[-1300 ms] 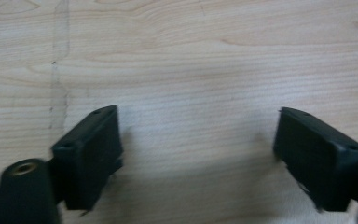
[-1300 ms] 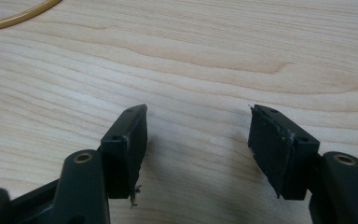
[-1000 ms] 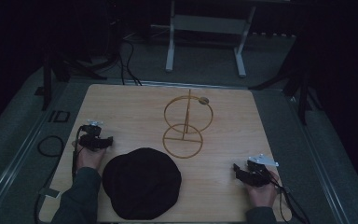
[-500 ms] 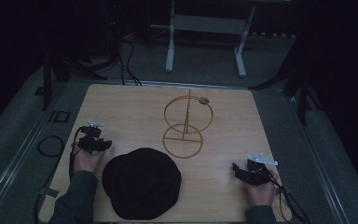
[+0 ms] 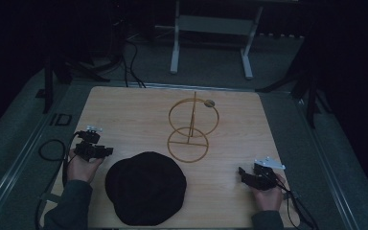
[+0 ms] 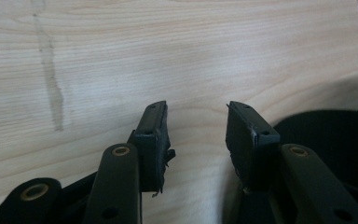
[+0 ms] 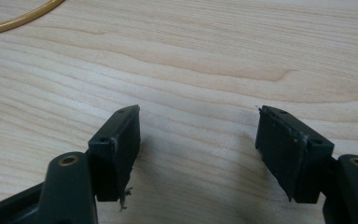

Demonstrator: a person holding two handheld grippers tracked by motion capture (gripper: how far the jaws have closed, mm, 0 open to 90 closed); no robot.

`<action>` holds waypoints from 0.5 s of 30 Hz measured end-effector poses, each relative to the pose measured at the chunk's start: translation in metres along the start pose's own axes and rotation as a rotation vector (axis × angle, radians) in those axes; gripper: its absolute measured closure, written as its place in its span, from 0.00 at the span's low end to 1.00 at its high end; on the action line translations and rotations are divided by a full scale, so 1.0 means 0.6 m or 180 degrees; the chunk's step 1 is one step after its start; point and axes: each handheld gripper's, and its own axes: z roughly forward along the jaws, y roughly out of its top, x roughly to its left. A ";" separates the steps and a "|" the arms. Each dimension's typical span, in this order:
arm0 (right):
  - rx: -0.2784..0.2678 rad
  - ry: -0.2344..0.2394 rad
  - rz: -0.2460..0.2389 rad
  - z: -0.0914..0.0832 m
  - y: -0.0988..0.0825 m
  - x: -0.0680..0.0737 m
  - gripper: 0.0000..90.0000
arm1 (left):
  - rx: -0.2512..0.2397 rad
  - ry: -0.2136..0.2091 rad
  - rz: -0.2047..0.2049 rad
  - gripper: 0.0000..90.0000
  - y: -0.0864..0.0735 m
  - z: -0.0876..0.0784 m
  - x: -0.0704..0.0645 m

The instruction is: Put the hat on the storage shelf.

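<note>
Pale wooden table (image 5: pixel 124 110) under dim light. Left gripper (image 6: pixel 196 123) and right gripper (image 7: pixel 198 128) rest with jaws parted, empty. Between them lies a black hat (image 5: pixel 146 187); behind it stands a gold wire stand (image 5: pixel 191 127).

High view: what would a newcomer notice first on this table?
Probably the black hat lying flat at the near edge, between the person's hands. Behind it, mid-table, stands a golden wire stand made of two rings and a post. The left tongs and right tongs flank the hat, both open and empty.
</note>
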 end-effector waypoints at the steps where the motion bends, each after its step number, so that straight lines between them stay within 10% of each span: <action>1: 0.0000 -0.0003 0.0003 0.001 0.001 0.000 0.33 | 0.0010 -0.0001 0.0033 0.64 0.001 -0.006 -0.002; 15: 0.0006 0.0002 -0.0003 0.008 0.007 0.000 0.32 | 0.0060 -0.0228 0.0258 0.61 0.001 -0.043 -0.025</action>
